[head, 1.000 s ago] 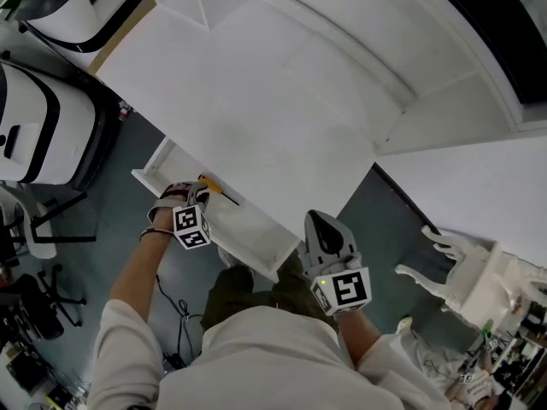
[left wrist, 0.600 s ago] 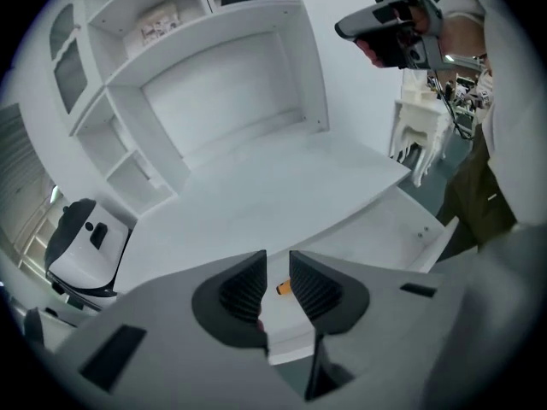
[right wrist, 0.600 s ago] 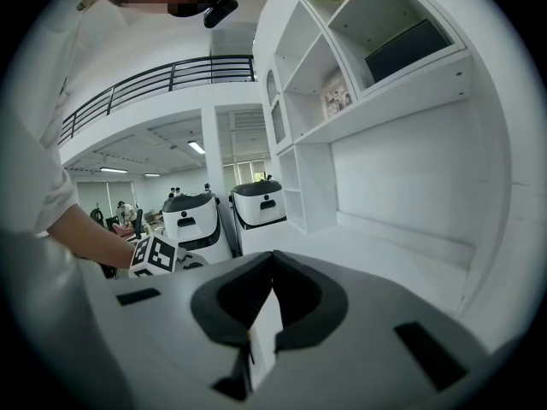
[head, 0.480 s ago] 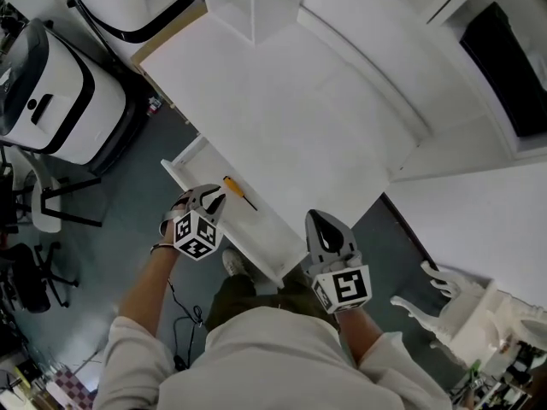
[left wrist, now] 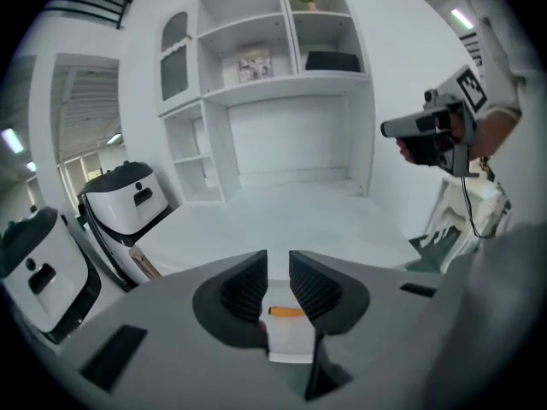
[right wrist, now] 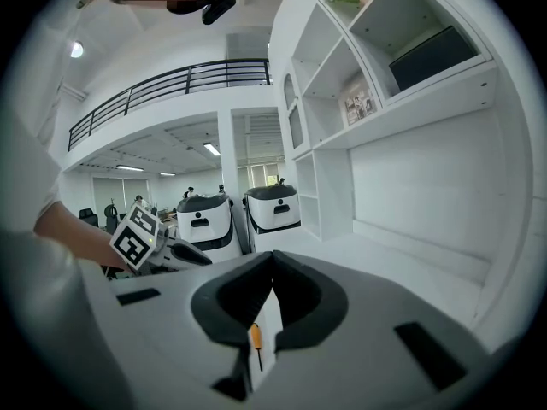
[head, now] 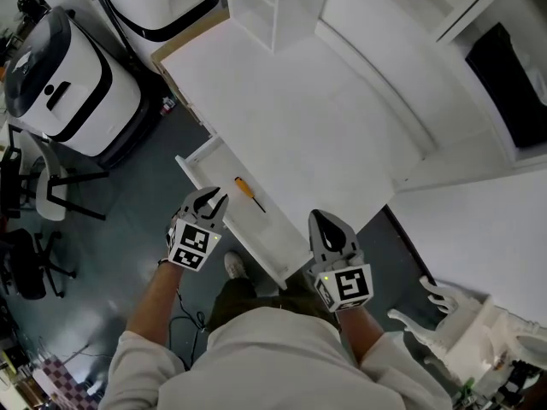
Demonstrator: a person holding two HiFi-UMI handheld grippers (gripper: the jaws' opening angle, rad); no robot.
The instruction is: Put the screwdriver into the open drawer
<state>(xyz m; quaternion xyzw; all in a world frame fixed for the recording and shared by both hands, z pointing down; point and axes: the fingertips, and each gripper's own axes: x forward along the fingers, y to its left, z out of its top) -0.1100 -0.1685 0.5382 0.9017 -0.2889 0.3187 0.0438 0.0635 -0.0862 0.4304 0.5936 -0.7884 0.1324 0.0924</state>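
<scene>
Screwdriver down – now leave it be.
The screwdriver (head: 249, 193) lies loose in the open drawer (head: 209, 165). Your left gripper (head: 210, 200) hangs near it, jaws slightly apart and empty; your right gripper (head: 326, 220) is closed, empty – lift clear without nudging the drawer.

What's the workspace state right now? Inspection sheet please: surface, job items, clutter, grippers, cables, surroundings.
Surface: white desk top, bare where visible.
Job's things: screwdriver, orange handle, lies flat inside the open drawer.
Clutter: nothing seen.
Grippers: left gripper has its jaws apart and holds nothing, just outside the drawer front. Right gripper has its jaws together, empty, near the drawer's other end.
Cables: thin dark cable on the floor under the person's left forearm.
Surroundings: white-and-black machines beside the desk, white shelf unit at its back.
</scene>
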